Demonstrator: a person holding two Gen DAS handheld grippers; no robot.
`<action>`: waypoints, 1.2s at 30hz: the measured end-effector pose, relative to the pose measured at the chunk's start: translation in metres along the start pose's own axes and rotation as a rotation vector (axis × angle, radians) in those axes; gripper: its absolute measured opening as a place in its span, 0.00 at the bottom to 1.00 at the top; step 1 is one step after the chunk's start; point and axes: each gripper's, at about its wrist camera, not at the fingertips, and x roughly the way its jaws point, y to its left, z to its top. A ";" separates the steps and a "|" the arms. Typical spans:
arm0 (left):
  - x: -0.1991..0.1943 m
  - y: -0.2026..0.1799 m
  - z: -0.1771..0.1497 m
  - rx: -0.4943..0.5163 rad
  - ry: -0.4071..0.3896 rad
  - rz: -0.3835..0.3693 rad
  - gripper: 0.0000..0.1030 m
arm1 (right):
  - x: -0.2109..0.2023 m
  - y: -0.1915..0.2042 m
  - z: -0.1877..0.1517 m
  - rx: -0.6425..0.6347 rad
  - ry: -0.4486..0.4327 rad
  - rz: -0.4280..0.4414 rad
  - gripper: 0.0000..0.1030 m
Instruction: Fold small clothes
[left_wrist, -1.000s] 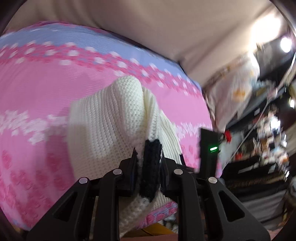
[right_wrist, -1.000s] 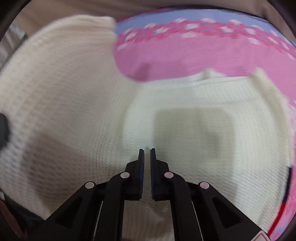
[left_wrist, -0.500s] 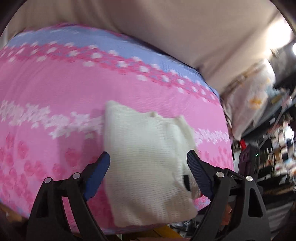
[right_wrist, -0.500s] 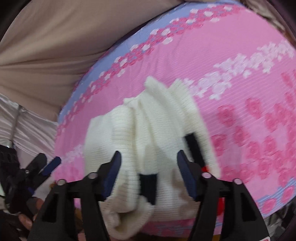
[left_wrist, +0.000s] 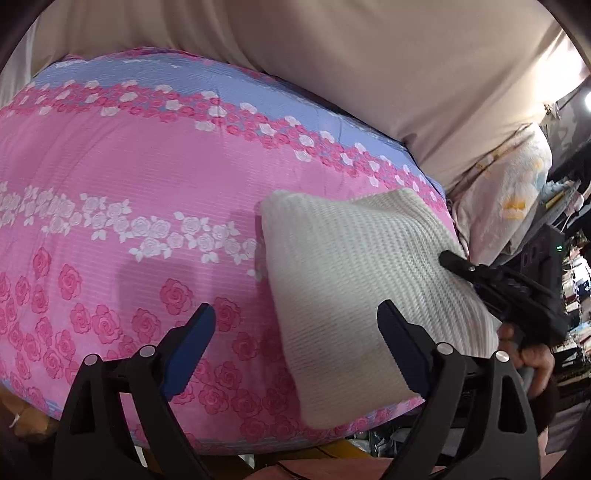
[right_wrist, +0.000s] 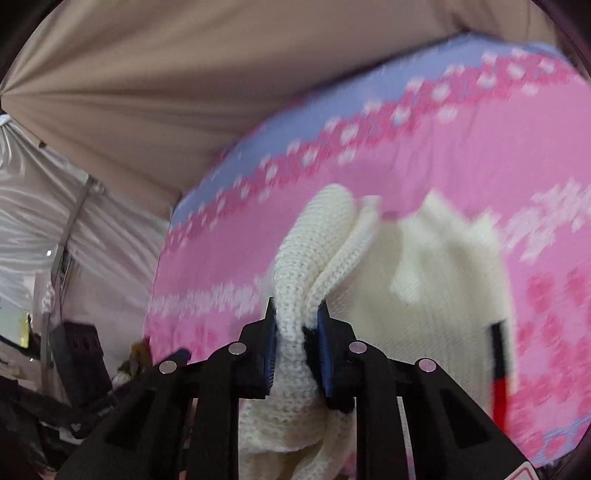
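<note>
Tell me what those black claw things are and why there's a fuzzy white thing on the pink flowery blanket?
Those claws are two hand-held grabbers. A person squeezes one in each hand, and each carries a small camera looking out along its two fingers.

One picture comes from the left gripper. Its blue-padded jaws are opening wide and hold nothing. Beneath it lies the pink and blue rose-print bedcover, with a cream knitted garment folded on top. At the right edge of that picture you can see the other grabber and the person's hand holding it.

The other picture comes from the right gripper. Its jaws are closing on a bunched fold of the same knitted garment, lifting that part off the bedcover. That picture is blurry.
</note>
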 end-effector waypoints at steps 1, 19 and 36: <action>0.005 -0.001 -0.001 0.003 0.015 -0.007 0.84 | -0.006 -0.011 0.004 -0.004 -0.018 -0.045 0.18; 0.078 -0.033 -0.011 0.059 0.272 -0.020 0.85 | -0.012 -0.119 -0.101 0.240 0.112 -0.160 0.18; 0.118 -0.023 0.007 -0.015 0.273 -0.021 0.89 | -0.069 -0.128 -0.097 0.268 -0.091 -0.252 0.44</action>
